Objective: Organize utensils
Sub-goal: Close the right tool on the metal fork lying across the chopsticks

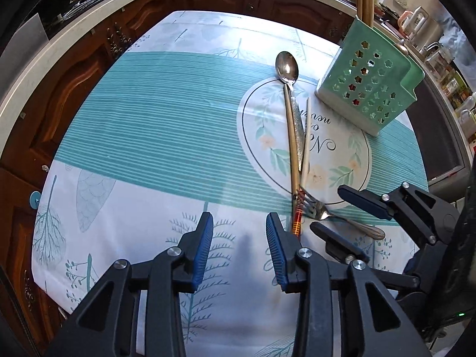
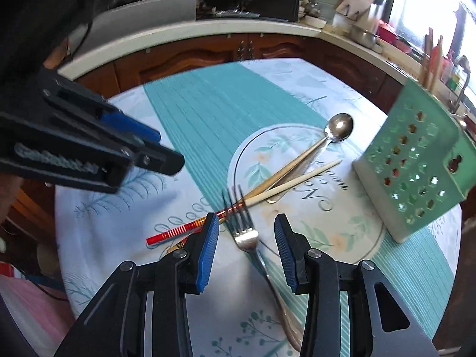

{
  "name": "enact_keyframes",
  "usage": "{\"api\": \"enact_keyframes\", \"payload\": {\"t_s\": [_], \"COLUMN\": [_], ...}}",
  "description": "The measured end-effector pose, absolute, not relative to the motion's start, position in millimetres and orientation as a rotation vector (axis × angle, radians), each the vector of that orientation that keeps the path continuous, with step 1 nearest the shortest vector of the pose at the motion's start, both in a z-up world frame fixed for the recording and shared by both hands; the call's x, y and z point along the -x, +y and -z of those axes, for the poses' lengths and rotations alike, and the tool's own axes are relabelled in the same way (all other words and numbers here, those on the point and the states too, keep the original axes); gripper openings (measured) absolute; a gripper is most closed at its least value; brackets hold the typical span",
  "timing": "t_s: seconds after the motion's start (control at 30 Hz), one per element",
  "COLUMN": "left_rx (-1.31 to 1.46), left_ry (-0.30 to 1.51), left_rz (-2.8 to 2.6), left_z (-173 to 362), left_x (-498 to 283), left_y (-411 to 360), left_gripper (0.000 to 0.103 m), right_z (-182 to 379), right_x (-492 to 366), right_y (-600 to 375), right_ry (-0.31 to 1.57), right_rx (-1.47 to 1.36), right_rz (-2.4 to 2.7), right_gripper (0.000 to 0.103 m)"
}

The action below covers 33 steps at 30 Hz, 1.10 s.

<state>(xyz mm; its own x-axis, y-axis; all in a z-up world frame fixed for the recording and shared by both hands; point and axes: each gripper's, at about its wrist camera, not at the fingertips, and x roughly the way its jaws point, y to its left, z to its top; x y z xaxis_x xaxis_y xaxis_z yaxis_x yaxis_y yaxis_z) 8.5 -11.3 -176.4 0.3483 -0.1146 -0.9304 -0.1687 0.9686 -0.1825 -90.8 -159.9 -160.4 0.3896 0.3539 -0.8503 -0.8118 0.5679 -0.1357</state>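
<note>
A steel spoon [image 1: 287, 67], two chopsticks [image 1: 293, 148] with red banded ends and a steel fork [image 1: 319, 209] lie crossed on the tablecloth. A green perforated utensil holder [image 1: 369, 80] stands to their right. My left gripper [image 1: 239, 223] is open and empty, just left of the chopsticks' red ends. My right gripper [image 2: 247, 226] is open, its jaws on either side of the fork [image 2: 245, 232] without touching it. The spoon [image 2: 339, 128], chopsticks [image 2: 267, 184] and holder [image 2: 416, 163] show beyond it. The right gripper [image 1: 342, 208] appears in the left wrist view, the left gripper [image 2: 169, 151] in the right wrist view.
The round table wears a teal and white tablecloth [image 1: 148, 125]. Dark wooden cabinets [image 1: 74, 74] and a pale countertop [image 2: 208, 29] curve around its far side. Bottles and kitchenware [image 1: 422, 26] crowd the counter behind the holder.
</note>
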Motion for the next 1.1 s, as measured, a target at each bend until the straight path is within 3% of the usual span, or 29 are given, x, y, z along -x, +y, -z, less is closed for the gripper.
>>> {"api": "enact_keyframes", "payload": {"t_s": [0.53, 0.87, 1.1], "left_rx": [0.292, 0.291, 0.286], "left_ry": [1.232, 1.233, 1.242], "left_rz": [-0.009, 0.032, 0.067], "left_z": [190, 193, 196], "left_x": [-10, -24, -35], "left_y": [3, 7, 11], "left_gripper": [0.035, 0.035, 0.035], "right_z": [185, 183, 184], "right_x": [86, 72, 60], "right_y": [-144, -137, -130], "right_ry": [0.878, 0.929, 0.984], "right_rx": [0.717, 0.699, 0.672], "right_rz": [-0.800, -0.814, -0.825], "right_gripper": [0.038, 0.033, 0.022]}}
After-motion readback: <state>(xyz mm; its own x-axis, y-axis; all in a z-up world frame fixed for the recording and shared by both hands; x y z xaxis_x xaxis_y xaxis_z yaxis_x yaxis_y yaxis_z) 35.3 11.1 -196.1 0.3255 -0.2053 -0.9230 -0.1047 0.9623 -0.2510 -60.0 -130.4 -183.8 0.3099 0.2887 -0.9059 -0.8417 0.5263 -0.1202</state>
